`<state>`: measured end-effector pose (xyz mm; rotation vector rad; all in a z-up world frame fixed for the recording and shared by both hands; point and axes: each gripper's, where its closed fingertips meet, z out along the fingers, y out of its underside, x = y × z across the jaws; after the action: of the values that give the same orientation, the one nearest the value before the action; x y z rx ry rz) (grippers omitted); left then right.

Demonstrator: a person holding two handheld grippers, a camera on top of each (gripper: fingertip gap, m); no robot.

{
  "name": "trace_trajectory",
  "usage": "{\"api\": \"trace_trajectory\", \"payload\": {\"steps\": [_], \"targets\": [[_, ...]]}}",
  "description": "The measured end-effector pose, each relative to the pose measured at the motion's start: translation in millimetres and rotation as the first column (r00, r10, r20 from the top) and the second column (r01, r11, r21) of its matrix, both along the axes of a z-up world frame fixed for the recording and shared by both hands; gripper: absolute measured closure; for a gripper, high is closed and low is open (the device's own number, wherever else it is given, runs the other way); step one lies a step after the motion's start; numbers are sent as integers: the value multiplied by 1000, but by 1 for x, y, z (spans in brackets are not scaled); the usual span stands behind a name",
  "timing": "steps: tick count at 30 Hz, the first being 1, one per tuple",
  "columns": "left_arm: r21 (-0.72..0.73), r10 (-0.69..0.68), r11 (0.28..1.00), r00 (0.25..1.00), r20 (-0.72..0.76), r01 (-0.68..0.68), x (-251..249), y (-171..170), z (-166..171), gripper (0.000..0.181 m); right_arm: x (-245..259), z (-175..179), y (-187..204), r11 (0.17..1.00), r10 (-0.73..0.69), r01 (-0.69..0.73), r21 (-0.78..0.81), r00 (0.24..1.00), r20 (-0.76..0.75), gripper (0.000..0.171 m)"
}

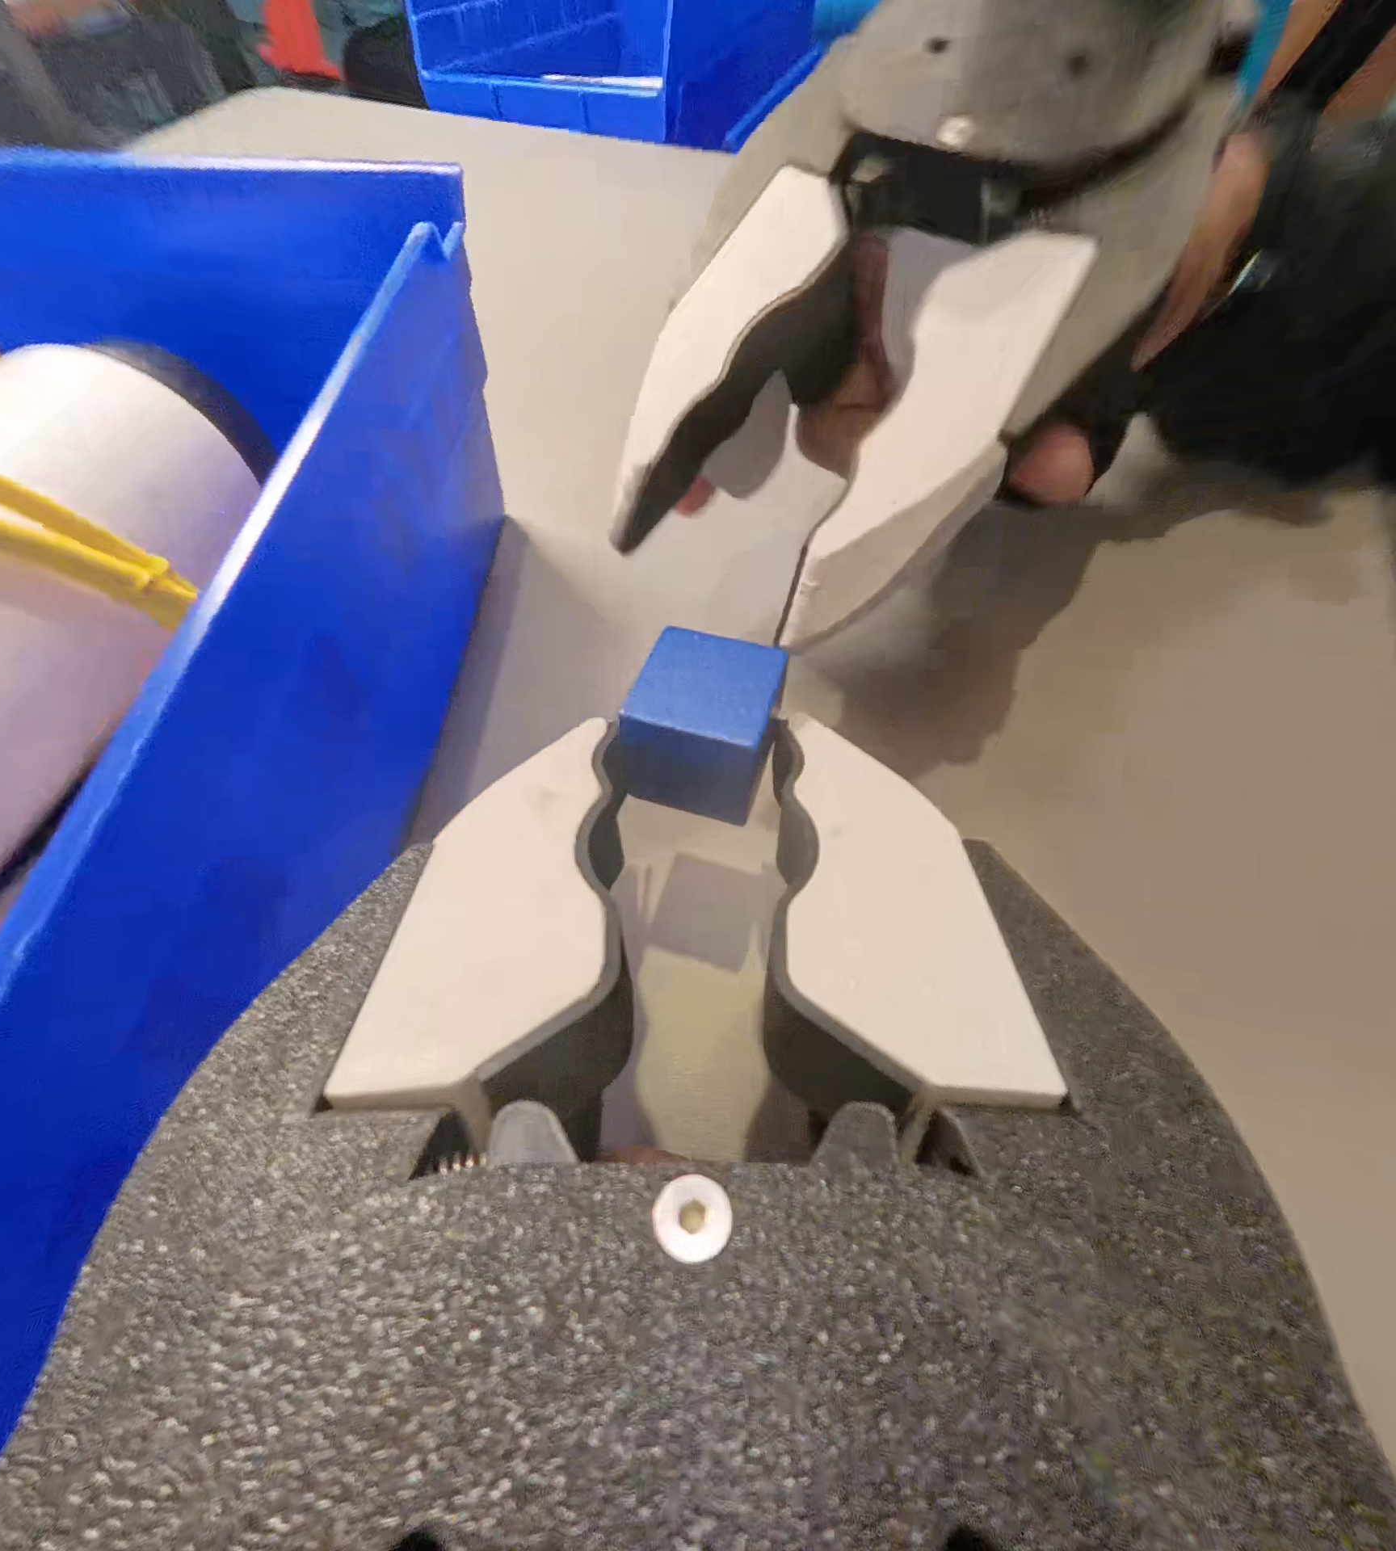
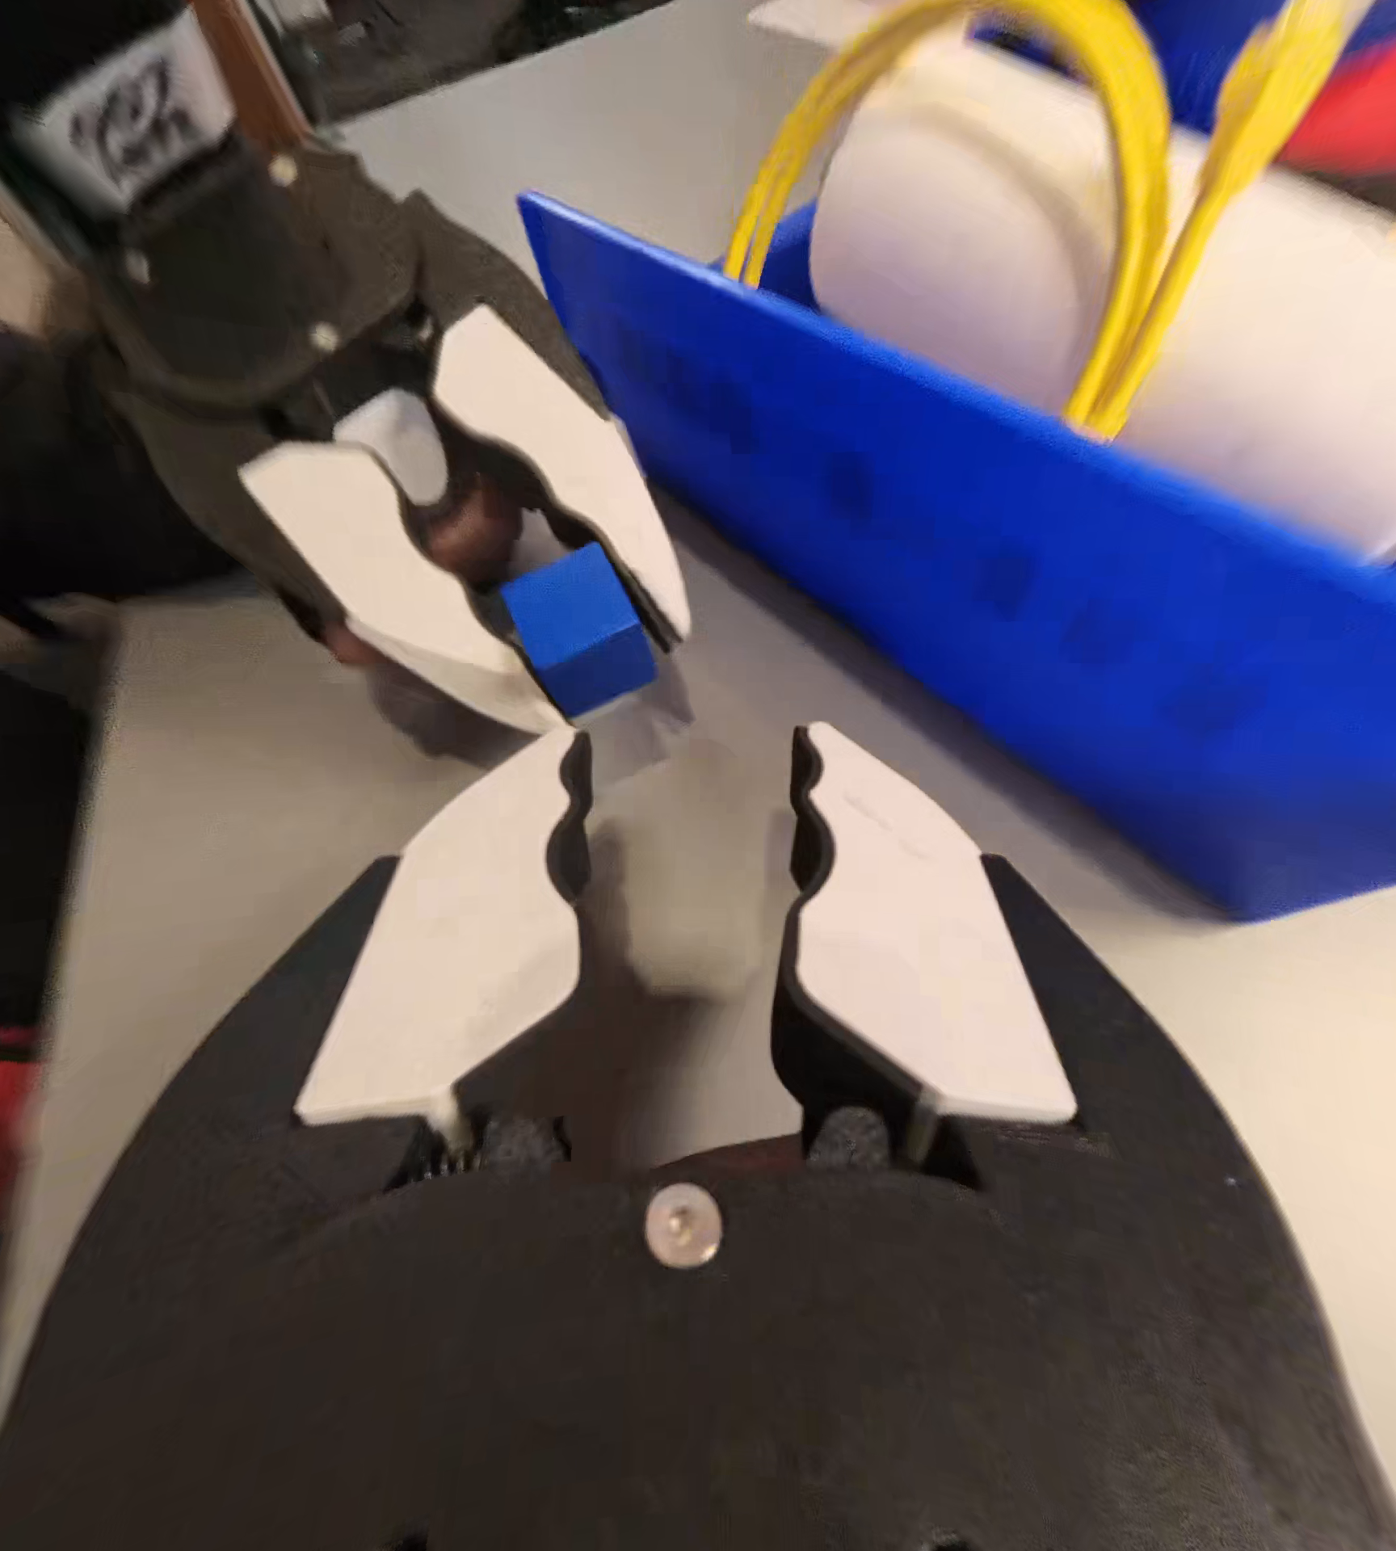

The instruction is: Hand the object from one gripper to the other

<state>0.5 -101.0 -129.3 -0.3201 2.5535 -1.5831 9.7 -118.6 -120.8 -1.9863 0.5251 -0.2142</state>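
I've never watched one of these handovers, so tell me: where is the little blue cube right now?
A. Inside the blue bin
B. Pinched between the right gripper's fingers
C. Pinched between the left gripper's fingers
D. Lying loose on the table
C: the blue cube sits pinched at the tips of the left gripper, off the table, while the right gripper is open and empty, close by.

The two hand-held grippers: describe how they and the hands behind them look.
Each hand-held gripper, left and right, has a dark, grainy, fan-shaped body with a silver screw, and two pale grey fingers with wavy black inner pads. The person wears black fingerless gloves and dark sleeves.
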Motion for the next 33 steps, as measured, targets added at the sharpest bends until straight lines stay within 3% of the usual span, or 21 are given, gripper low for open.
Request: {"api": "trace_trajectory", "payload": {"steps": [3, 6, 11, 14, 18, 20, 22, 24, 27, 30, 33], "targets": [[-68, -68, 996, 976, -209, 55, -13, -2, 3, 147, 1, 16, -5, 993, 68, -24, -119, 922, 382, 124], [-124, -113, 990, 925, -363, 73, -23, -5, 4, 147, -16, 18, 4, 969, 212, -87, -230, 770, 602, 113], [-192, -209, 973, 824, -527, 124, -43, -13, 5, 147, -34, 11, 22, 934, 333, -99, -342, 589, 736, 107], [-234, -242, 964, 793, -560, 128, -48, -17, 8, 148, -39, 7, 27, 932, 345, -114, -345, 575, 741, 141], [-218, -173, 972, 901, -398, 90, -32, -15, 14, 126, -27, 5, 24, 972, 224, -147, -183, 812, 539, 143], [-199, -144, 975, 967, -209, 102, -25, -10, 22, 121, -23, 9, 22, 987, 157, -155, -35, 924, 350, 144], [-161, -123, 979, 992, 19, 124, -20, -5, 28, 119, -24, 13, 22, 979, 156, -169, 118, 981, 116, 144], [-116, -125, 981, 963, 237, 156, -20, -2, 34, 119, -25, 18, 22, 957, 167, -144, 252, 983, -74, 143], [-30, -151, 981, 853, 500, 191, -25, -3, 35, 121, -35, 18, 24, 922, 252, -143, 359, 927, -278, 144], [81, -200, 977, 736, 646, 195, -30, -8, 24, 123, -47, 18, 29, 893, 334, -168, 417, 869, -366, 144], [111, -189, 981, 641, 744, 161, -30, -11, 21, 139, -54, 18, 32, 879, 372, -176, 443, 835, -407, 144]]}}
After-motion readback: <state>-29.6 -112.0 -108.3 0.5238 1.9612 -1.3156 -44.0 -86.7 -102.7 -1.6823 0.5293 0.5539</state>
